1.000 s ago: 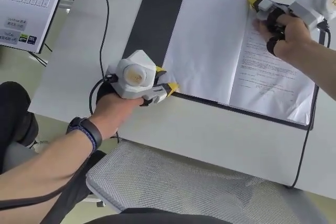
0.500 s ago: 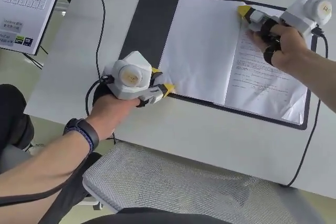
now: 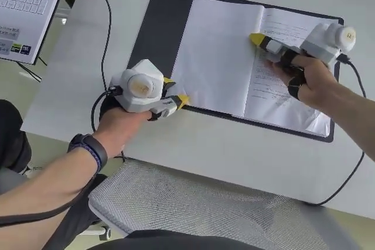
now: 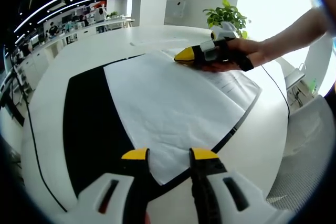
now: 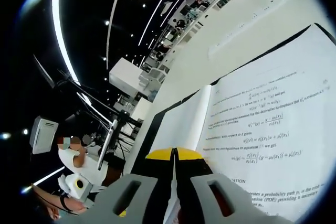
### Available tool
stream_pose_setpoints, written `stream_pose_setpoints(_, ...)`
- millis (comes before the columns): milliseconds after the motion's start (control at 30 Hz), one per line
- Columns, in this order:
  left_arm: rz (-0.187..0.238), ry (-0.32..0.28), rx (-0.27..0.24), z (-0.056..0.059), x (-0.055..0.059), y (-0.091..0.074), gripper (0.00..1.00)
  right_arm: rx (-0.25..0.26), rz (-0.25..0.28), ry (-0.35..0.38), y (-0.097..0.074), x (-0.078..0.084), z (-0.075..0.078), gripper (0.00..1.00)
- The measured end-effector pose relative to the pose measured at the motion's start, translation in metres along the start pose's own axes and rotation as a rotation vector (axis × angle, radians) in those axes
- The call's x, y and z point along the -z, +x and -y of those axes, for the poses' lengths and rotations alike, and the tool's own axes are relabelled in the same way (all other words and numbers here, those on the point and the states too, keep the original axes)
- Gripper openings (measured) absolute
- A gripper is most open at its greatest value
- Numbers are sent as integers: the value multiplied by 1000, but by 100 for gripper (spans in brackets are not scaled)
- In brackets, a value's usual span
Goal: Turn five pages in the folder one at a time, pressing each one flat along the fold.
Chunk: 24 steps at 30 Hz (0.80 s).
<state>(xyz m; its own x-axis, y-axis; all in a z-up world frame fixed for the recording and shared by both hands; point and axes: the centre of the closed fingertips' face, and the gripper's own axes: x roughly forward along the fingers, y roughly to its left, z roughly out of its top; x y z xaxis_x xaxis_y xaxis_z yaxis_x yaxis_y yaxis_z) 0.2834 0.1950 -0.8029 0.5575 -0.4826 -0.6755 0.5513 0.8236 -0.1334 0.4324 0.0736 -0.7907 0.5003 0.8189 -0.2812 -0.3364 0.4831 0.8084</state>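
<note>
The folder (image 3: pixel 157 24) lies open on the white table, black inner cover at the left. A blank turned page (image 3: pixel 220 57) lies over it, and a printed page (image 3: pixel 281 95) is on the right. My right gripper (image 3: pixel 256 39) is shut, its yellow tips resting on the fold between the two pages; its own view shows the tips (image 5: pixel 174 153) closed together over the fold with the printed page (image 5: pixel 262 124) beside them. My left gripper (image 3: pixel 183 99) is open at the blank page's near left corner. That page corner (image 4: pixel 164 174) lies between the jaws.
A laptop (image 3: pixel 23 1) sits at the table's far left. A black cable (image 3: pixel 108 27) runs past the folder's left side, another (image 3: pixel 351 171) trails off the right. A mesh chair seat (image 3: pixel 193 203) is below the table's near edge.
My right gripper has slid down the fold from the top of the pages toward the middle. The left gripper has stayed at the page corner. The head camera has shifted.
</note>
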Motion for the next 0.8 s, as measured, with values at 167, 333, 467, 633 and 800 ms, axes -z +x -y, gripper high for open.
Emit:
stream_pose_setpoints(167,3,0,0,0,0,-1,28,-16,-19,-4,-7,10,-9,0)
stream_pose_setpoints(333,5,5,3,-1,0,0,28,-32,-58,-34,-21,34,-27,0)
stream_pose_setpoints(467,5,8,5,-2,1,1,28,-42,-110,-81,-26,46,-27,0)
stream_pose_setpoints(633,8,8,5,-2,2,2,28,-59,-149,-104,-40,71,-36,0)
stream_pose_setpoints(800,8,9,6,-2,2,2,29,-76,-202,-135,-52,93,-45,0)
